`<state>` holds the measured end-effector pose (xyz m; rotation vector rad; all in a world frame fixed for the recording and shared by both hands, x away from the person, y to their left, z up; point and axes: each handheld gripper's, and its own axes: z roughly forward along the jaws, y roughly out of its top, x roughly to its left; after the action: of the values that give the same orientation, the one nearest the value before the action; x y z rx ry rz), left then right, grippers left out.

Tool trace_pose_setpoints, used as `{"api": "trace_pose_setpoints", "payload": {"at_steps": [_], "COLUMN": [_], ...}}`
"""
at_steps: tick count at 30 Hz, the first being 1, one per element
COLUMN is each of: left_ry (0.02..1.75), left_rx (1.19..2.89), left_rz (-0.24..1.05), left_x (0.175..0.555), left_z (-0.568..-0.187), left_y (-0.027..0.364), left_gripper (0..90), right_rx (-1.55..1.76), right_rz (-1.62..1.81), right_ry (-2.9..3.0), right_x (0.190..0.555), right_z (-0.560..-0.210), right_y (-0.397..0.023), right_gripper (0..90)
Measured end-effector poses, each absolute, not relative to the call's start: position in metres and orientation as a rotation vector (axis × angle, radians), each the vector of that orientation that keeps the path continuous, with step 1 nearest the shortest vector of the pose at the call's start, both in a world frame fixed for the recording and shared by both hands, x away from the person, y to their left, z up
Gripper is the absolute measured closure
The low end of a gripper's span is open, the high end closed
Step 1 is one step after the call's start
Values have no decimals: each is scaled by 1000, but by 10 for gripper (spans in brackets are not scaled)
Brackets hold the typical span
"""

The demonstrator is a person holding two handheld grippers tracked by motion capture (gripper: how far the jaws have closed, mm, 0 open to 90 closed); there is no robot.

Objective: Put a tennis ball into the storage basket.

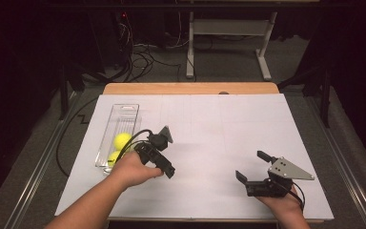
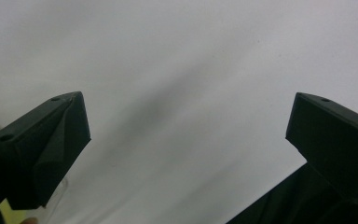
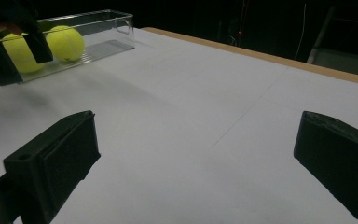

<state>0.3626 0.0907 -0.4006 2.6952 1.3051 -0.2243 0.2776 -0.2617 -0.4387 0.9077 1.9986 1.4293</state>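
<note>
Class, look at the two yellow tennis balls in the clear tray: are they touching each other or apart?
Cannot tell. In the right gripper view the left gripper covers the spot between the balls in the clear tray.
</note>
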Motion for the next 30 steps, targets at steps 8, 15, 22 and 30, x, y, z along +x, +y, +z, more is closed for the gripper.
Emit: {"api": "trace_pose_setpoints", "payload": {"at_steps": [8,15,22,30], "left_ry": [1259,1143,1084,942], "left_rx": [2611,2454,2293,2130], "left_rz": [-131,-71,-11,66], "left_x": [350,332,313,298], "left_z": [-418,-430,-438,-441], "left_y": [93,106,124,132], "left_gripper": [5,4,15,16], "right_rx": [904,908,897,925], "right_rz": [1427,1423,1413,1416], "right_ry": [2004,2009,2028,2027], "right_x": [277,277,277,278], "right_z": [-439,-441,-443,-447], "right_y": [-260,-260,-256,-255], "right_gripper": [2,2,2,2]}}
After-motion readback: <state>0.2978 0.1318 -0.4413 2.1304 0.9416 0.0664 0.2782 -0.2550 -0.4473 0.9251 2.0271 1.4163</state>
